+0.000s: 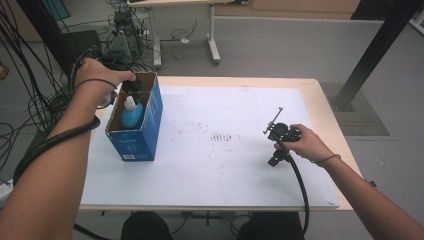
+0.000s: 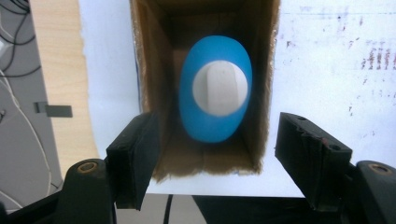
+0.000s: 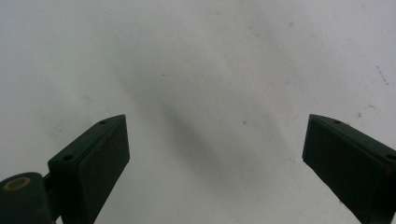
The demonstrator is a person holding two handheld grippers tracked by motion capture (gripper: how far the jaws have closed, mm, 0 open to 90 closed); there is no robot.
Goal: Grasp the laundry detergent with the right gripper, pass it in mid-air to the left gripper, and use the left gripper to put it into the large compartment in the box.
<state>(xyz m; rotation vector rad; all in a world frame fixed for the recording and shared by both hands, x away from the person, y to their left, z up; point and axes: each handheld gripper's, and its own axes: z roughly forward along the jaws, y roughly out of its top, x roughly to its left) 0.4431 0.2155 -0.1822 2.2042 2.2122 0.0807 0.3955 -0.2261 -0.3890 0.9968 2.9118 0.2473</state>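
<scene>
Blue bottle (image 1: 132, 114) with white cap, standing upright inside an open cardboard box (image 1: 147, 131) with blue printed sides, at the left end of the worktop (image 1: 310, 86). Seen from above in the left gripper view, the bottle (image 2: 215, 88) sits between the box's brown walls (image 2: 150, 70), which close it in on both sides. Left tongs (image 1: 131, 88) hang over the box mouth, jaws apart, nothing between them. Right tongs (image 1: 272, 126) rest low over the white sheet (image 1: 225, 165) at the right, jaws wide apart and empty, well apart from the box. The sheet carries faint dark smudges. Beyond the worktop: grey floor, a second table's legs (image 1: 213, 47), tangled cables (image 1: 30, 95).
</scene>
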